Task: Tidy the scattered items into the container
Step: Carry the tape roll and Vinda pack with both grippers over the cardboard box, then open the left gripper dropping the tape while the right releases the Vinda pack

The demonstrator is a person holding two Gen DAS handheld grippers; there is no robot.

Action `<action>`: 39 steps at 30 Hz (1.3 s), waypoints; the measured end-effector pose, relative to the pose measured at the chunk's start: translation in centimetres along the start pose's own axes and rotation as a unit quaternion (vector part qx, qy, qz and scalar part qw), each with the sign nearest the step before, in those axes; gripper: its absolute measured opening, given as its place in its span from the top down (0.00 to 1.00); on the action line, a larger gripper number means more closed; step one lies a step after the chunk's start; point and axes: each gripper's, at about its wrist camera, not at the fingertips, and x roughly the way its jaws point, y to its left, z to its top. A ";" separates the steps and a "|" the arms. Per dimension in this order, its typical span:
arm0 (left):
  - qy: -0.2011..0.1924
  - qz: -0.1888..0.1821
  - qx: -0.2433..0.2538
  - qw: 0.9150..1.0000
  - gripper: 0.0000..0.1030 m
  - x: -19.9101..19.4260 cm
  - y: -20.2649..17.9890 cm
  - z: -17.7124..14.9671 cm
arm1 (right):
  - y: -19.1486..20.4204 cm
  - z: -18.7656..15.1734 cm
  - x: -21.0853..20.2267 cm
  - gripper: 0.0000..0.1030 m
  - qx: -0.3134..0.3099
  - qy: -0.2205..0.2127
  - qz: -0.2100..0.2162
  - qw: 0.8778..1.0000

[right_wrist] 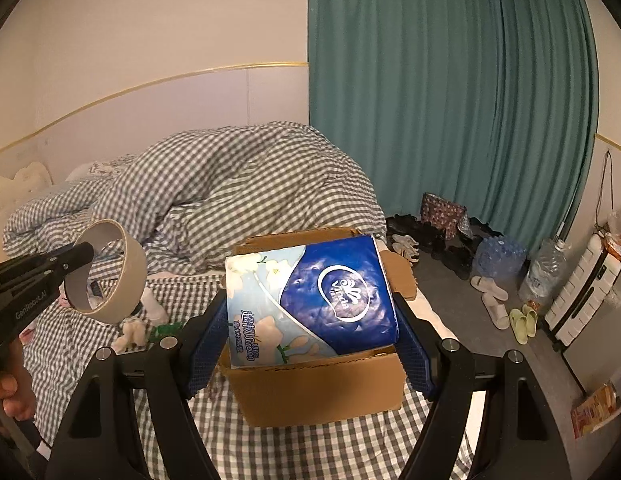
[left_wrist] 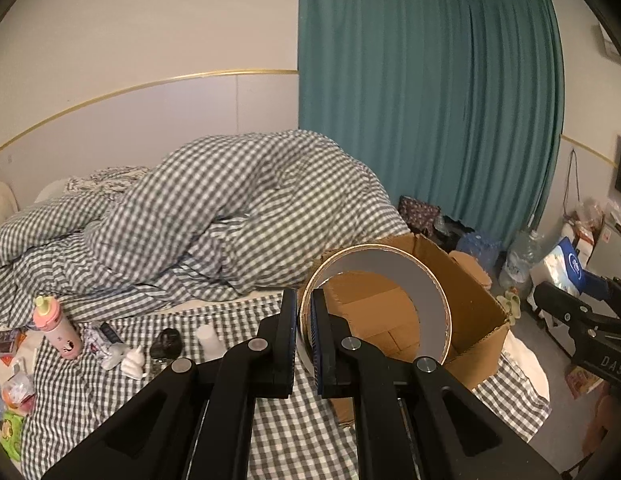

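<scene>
Open brown cardboard box [right_wrist: 318, 388] sits on the checked bed sheet [left_wrist: 294, 432]. My right gripper [right_wrist: 310, 320], jaws clamped on the blue-and-white plastic-wrapped tissue pack [right_wrist: 310, 300], holds it over the box mouth. My left gripper [left_wrist: 305, 340], jaws pinched on the wall of the beige tape roll [left_wrist: 390, 300], hangs at the box's edge. Advice: centre each item over the opening and lower it before releasing. Pink bottle [left_wrist: 58, 328] remains on the sheet.

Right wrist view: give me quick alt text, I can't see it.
The right gripper clamps a blue tissue pack above an open cardboard box on a checked bed. At left, the left gripper holds a tape roll.
</scene>
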 end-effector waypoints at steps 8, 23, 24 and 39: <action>0.022 -0.012 0.015 1.000 0.94 3.6 -1.9 0.3 | -1.7 0.0 3.4 0.27 0.002 0.024 -0.002 1.000; 0.069 -0.023 0.037 0.997 0.94 11.7 -5.6 -0.2 | -4.0 -1.5 10.9 0.27 0.007 0.075 0.002 0.997; 0.073 -0.024 0.038 0.996 0.94 12.2 -5.8 -0.3 | -4.1 -1.6 11.4 0.27 0.007 0.079 0.002 0.997; 0.119 -0.037 0.063 0.990 0.94 18.5 -8.5 -2.6 | -4.8 -3.1 15.8 0.27 0.013 0.109 0.003 0.994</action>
